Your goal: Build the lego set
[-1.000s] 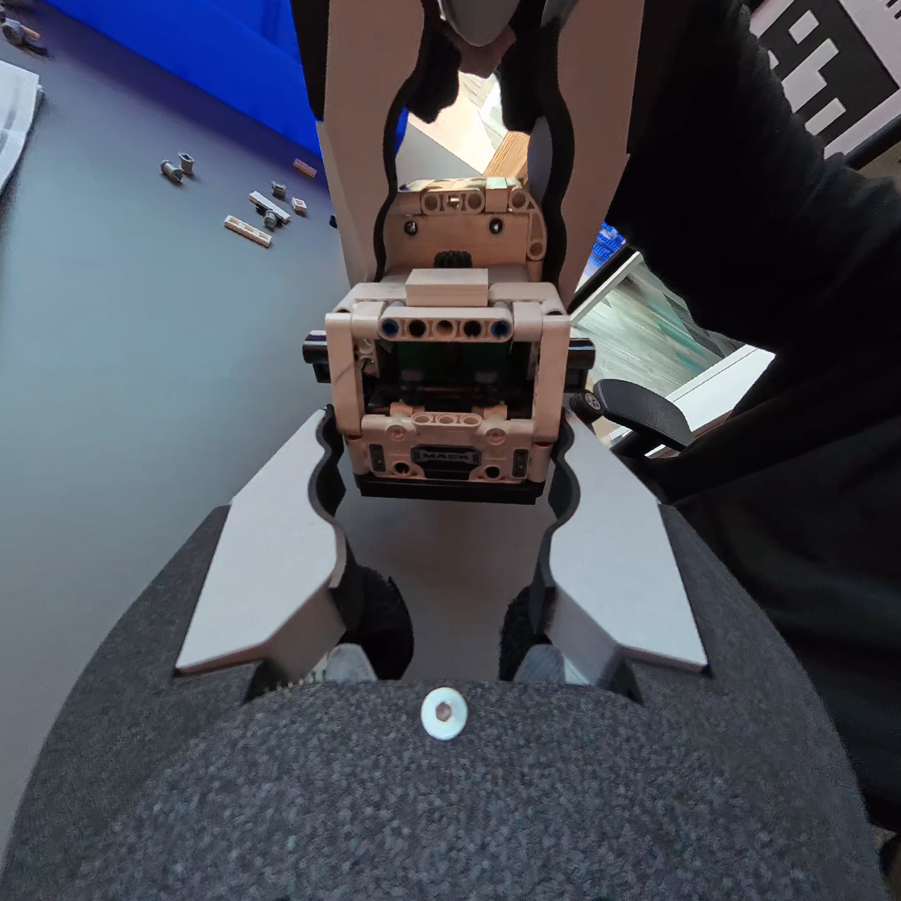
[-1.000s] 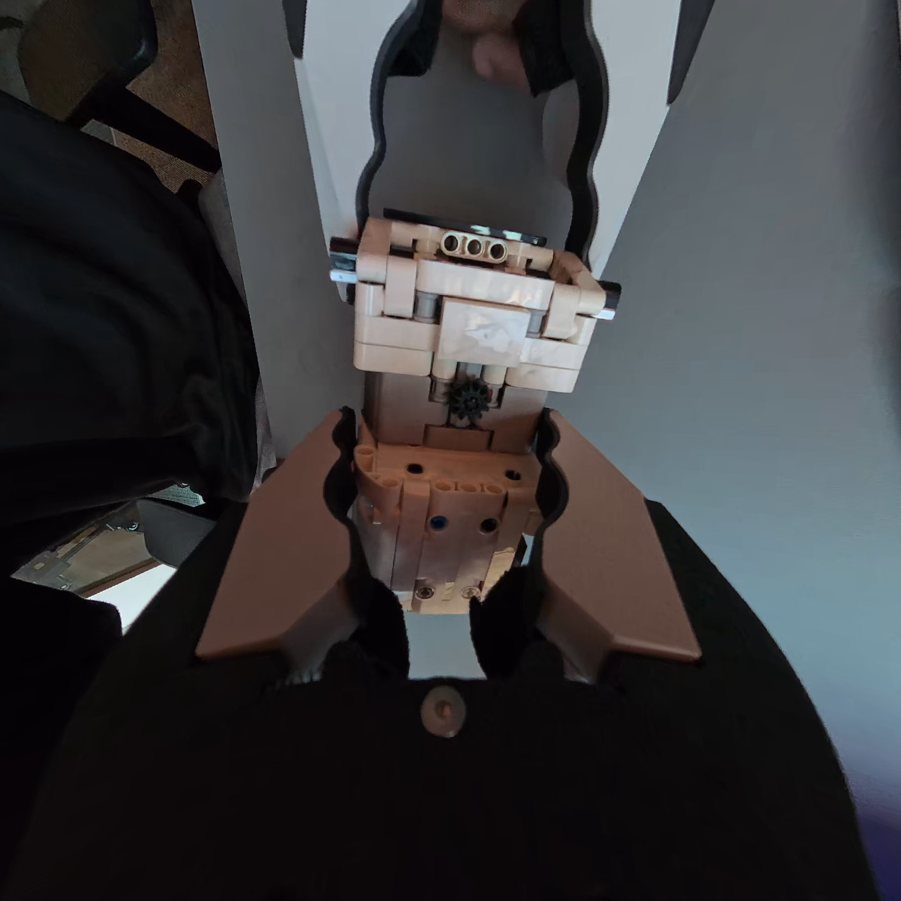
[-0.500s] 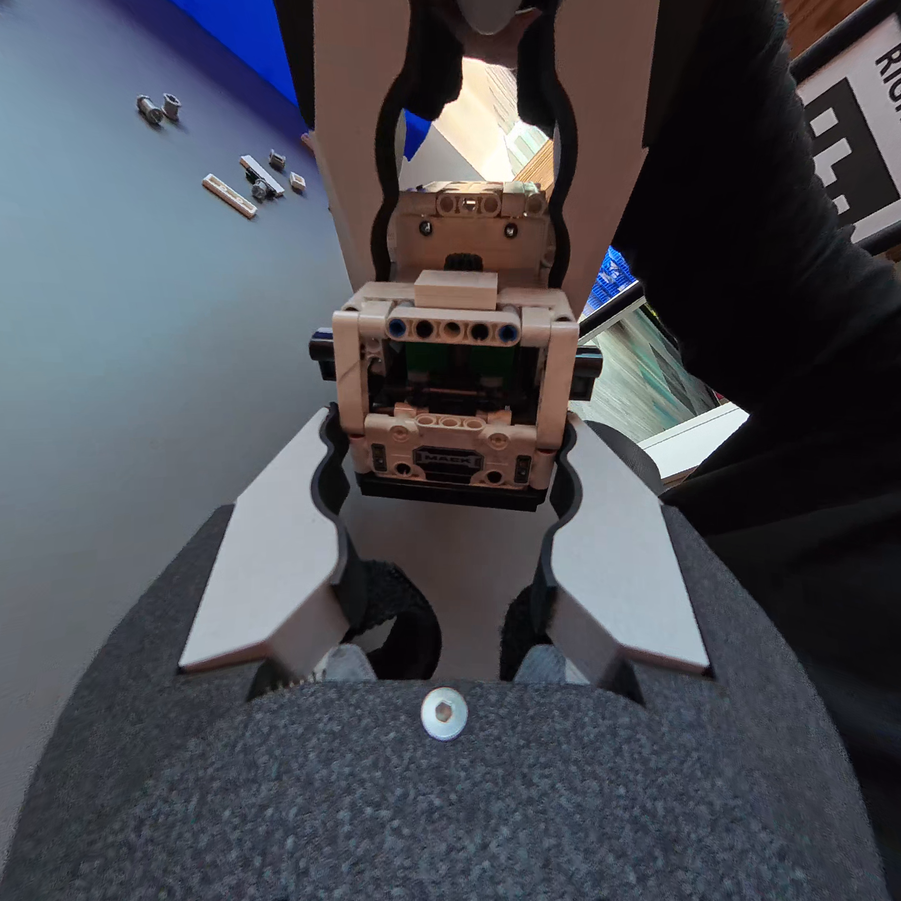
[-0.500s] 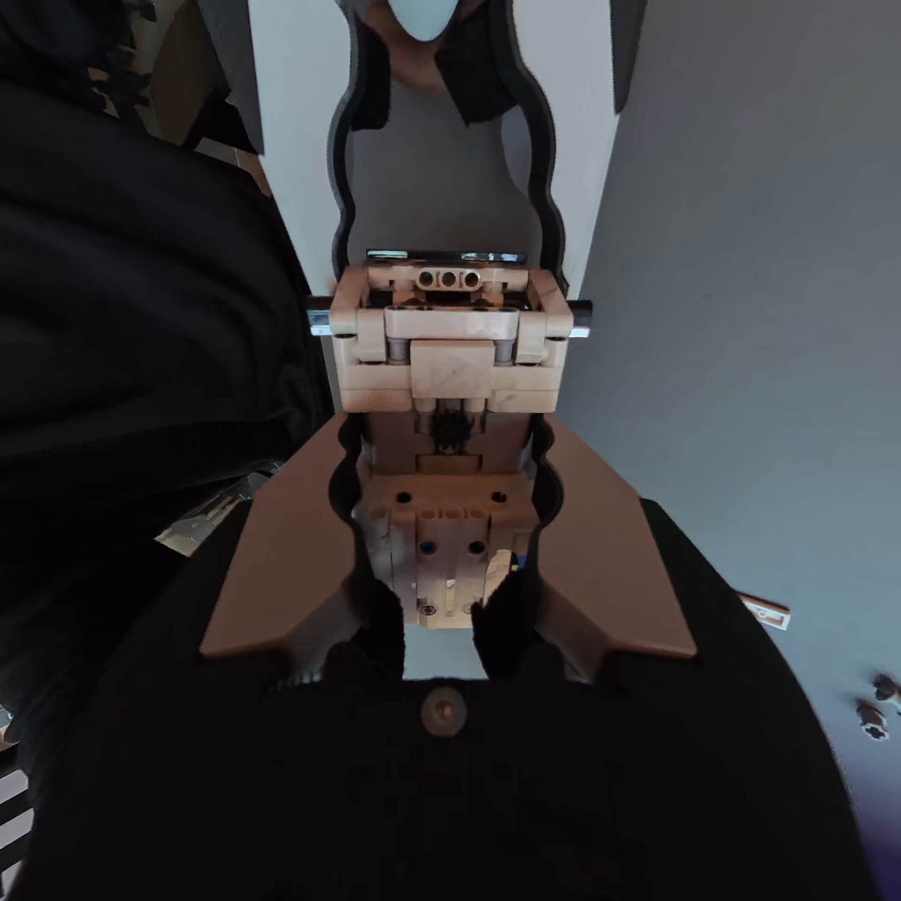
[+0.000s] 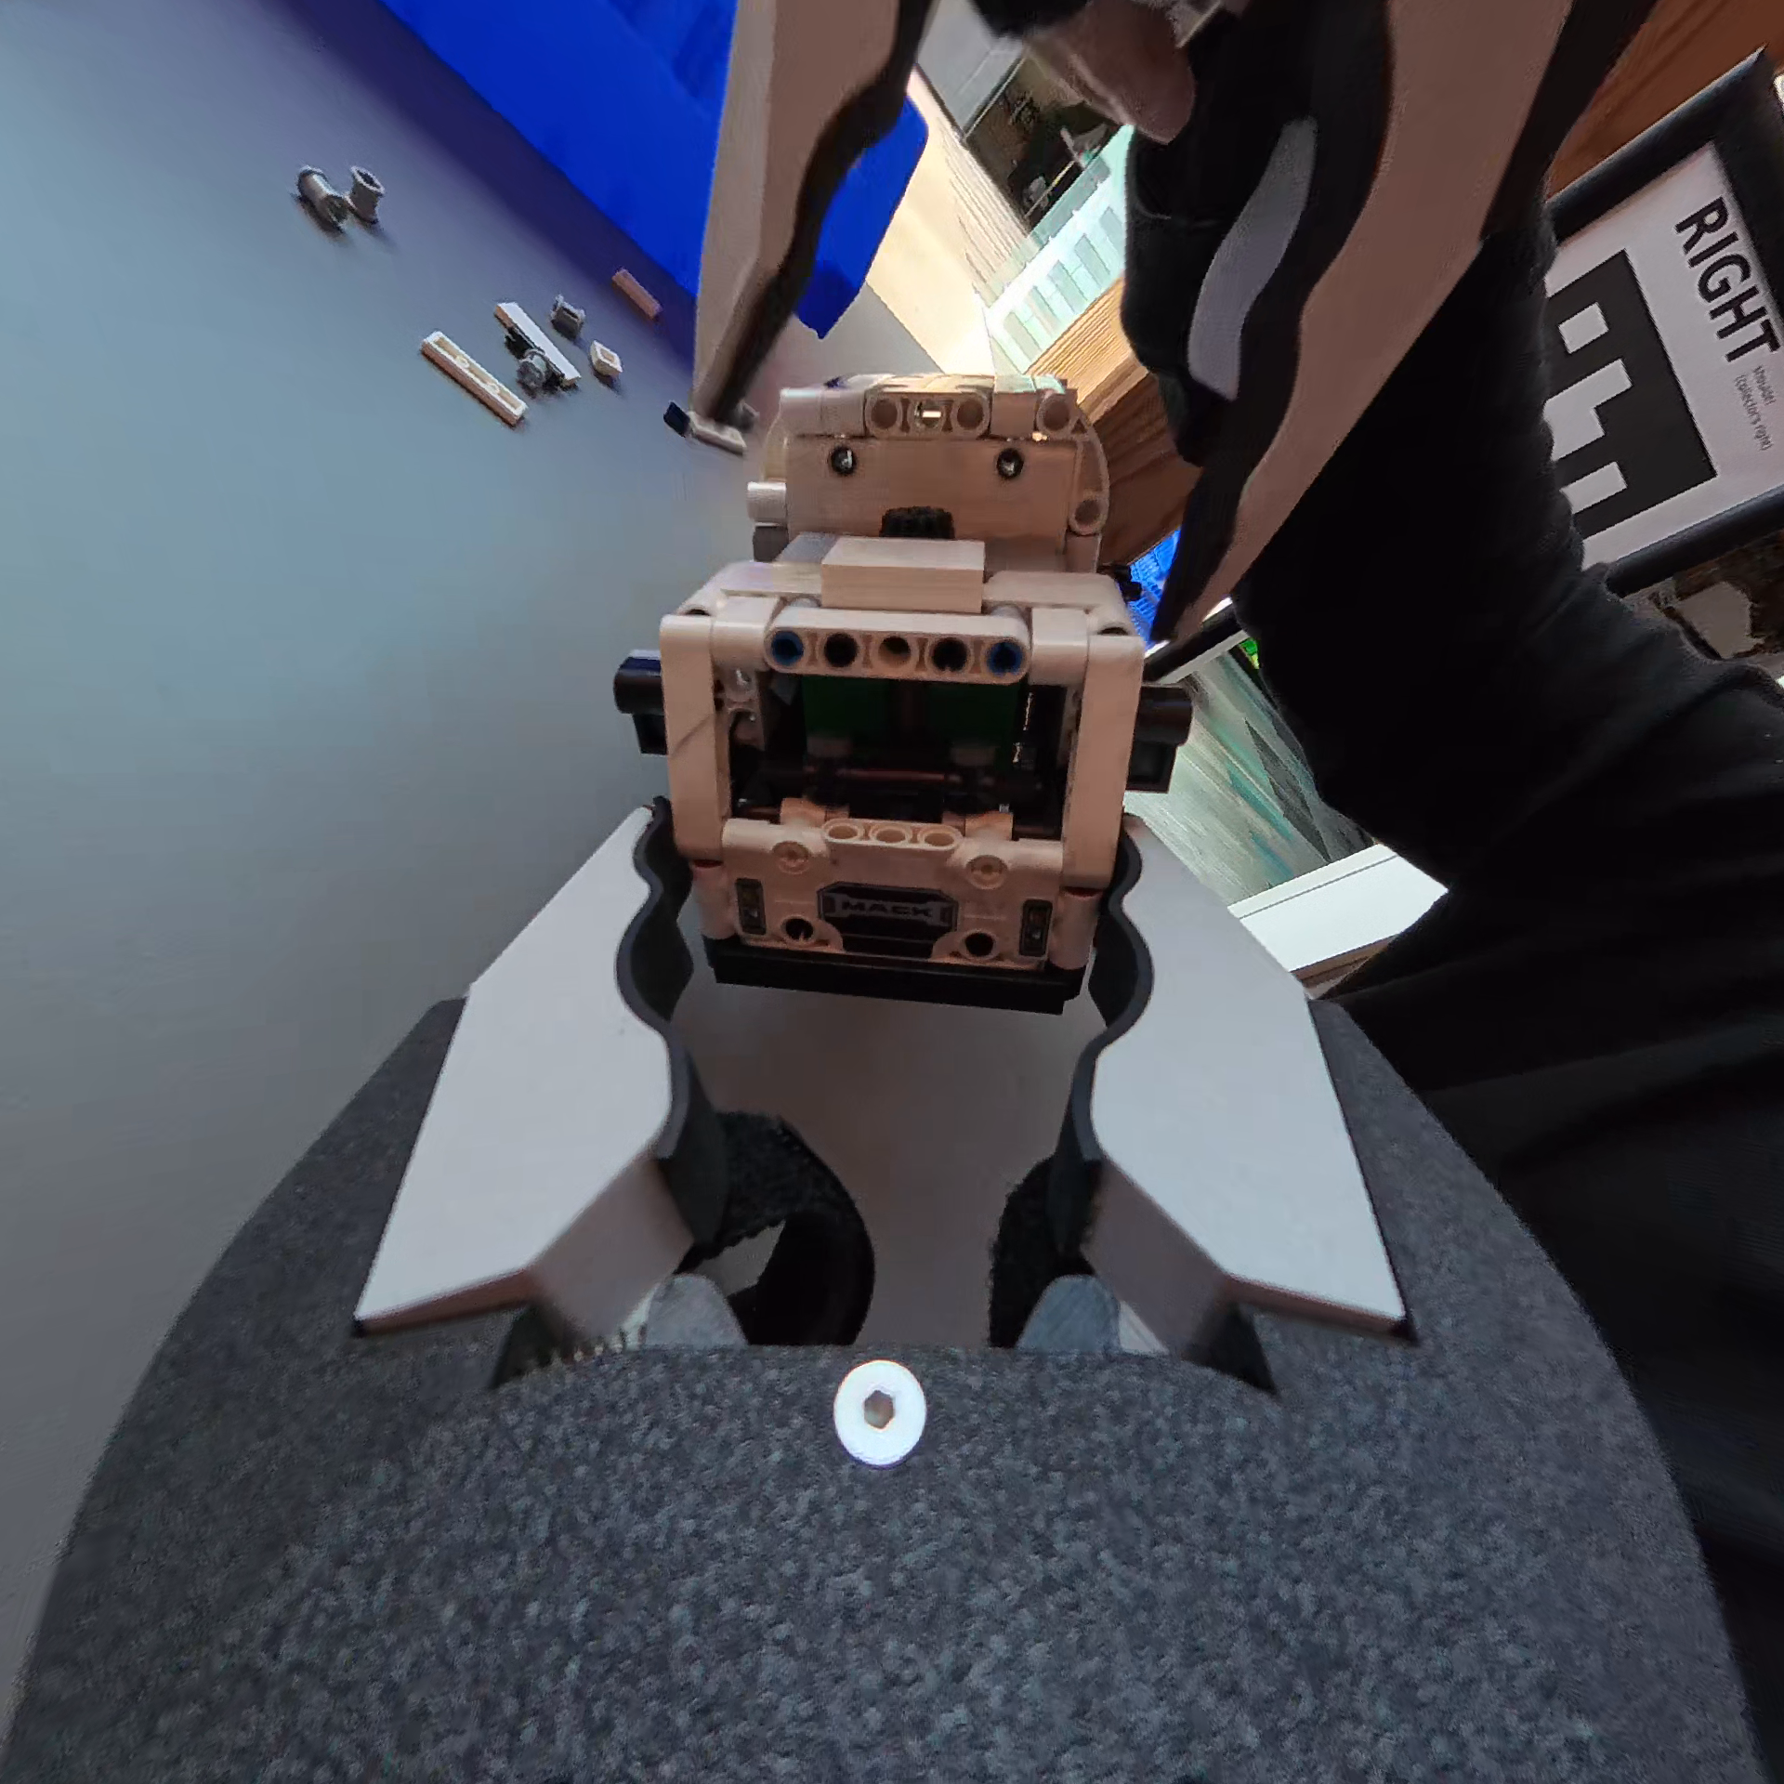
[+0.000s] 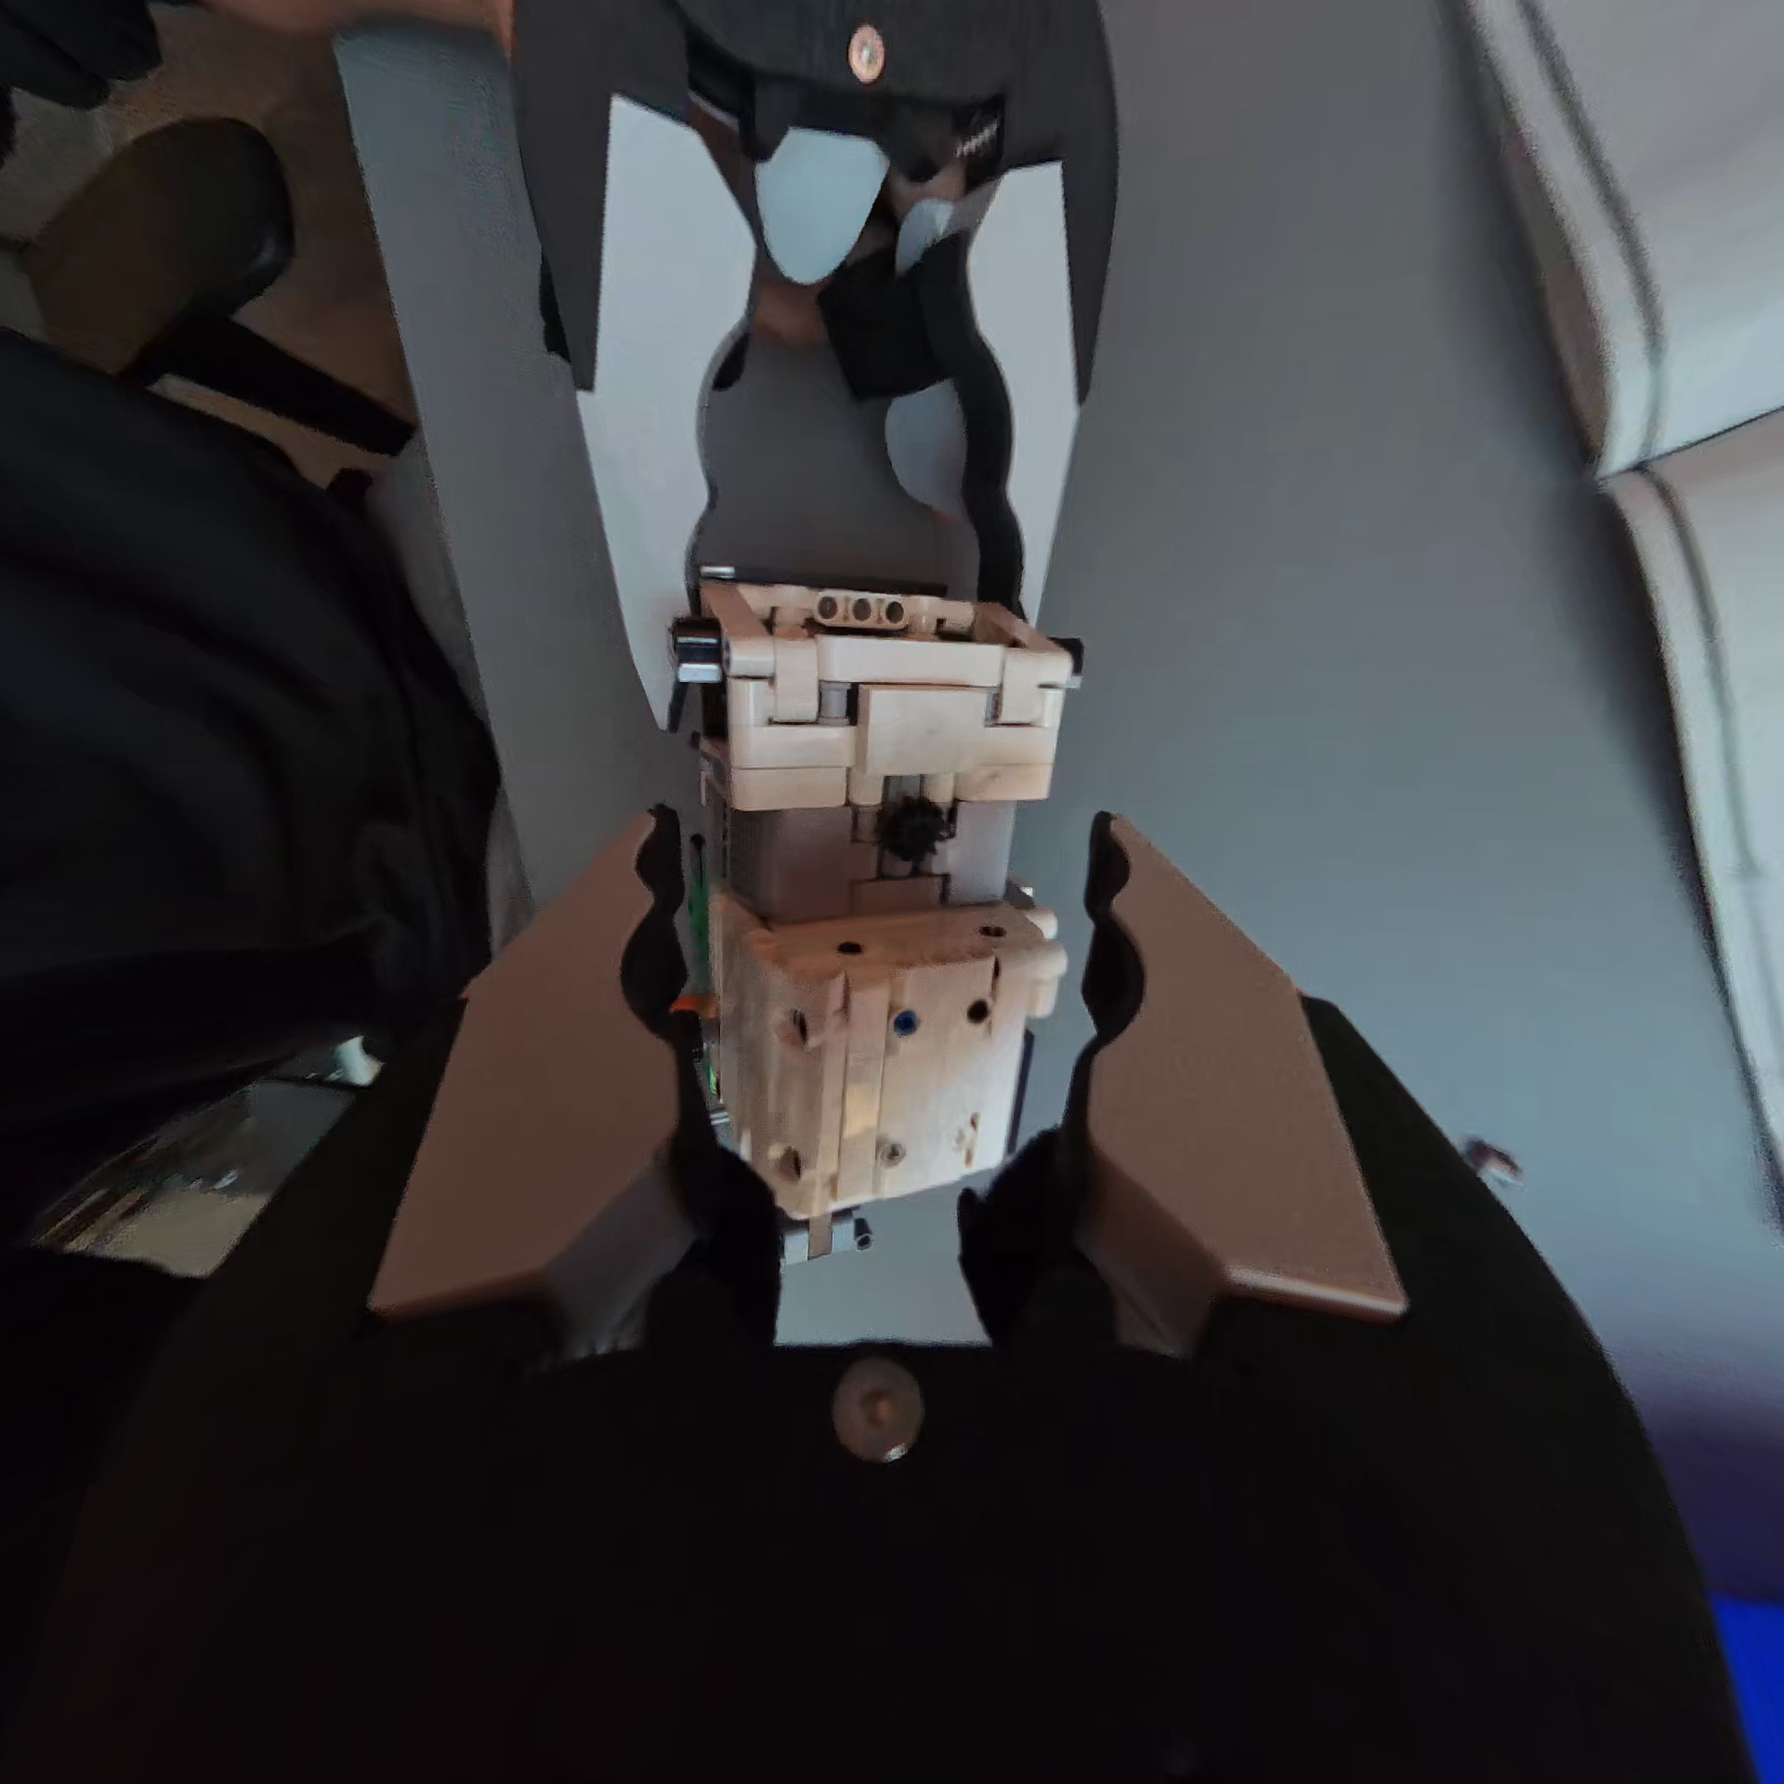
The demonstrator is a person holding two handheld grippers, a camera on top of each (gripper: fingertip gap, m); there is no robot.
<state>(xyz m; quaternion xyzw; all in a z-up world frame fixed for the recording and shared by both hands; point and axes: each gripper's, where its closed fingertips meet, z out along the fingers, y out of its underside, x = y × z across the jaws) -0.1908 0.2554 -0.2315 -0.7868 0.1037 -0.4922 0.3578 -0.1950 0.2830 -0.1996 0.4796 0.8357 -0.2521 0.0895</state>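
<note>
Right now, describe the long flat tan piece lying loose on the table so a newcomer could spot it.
On the grey table, look beside the blue bin for the scattered loose parts. The long tan plate lies at their near edge, the longest and flattest piece there.

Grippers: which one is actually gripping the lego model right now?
The left gripper: its fingers clamp the bumper end of the model. The right gripper is open, its fingers spread wider than the model's other end.
</note>
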